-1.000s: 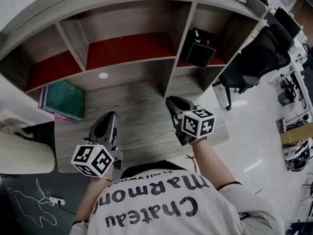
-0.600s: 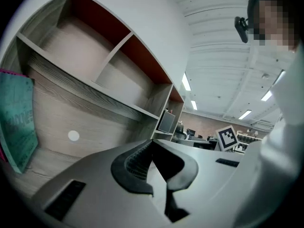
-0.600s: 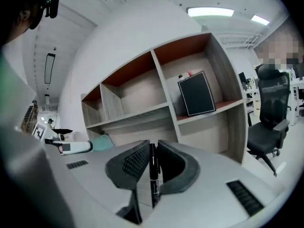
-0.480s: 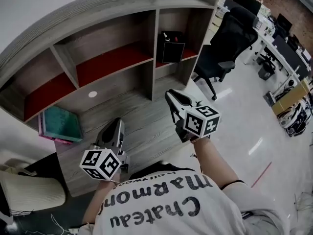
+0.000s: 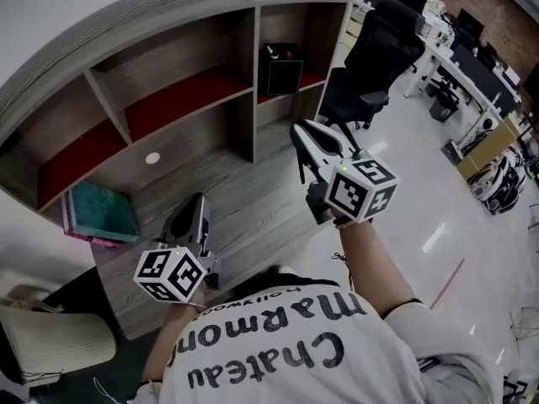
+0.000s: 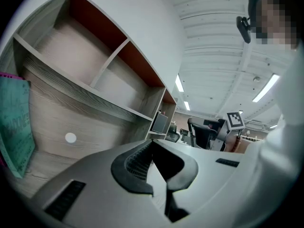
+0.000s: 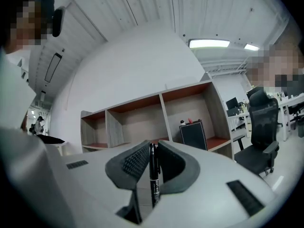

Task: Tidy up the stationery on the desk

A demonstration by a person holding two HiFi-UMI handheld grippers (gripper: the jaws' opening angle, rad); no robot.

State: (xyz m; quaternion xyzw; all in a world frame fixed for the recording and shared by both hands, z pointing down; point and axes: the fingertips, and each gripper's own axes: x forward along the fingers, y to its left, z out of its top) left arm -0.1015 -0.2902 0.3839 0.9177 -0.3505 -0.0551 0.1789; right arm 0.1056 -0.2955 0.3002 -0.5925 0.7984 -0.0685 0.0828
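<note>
The right gripper (image 7: pixel 152 148) pinches a black marker (image 7: pixel 153 175) mid-barrel; it should handle light, stiff and slippery. The left gripper (image 6: pixel 154 144) seems closed and empty.

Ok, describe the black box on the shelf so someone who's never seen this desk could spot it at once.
Find the wooden shelf unit on the desk and go to its rightmost compartment. The black box stands upright there, the only dark, square-faced thing in any compartment, with small items poking from its top.
</note>
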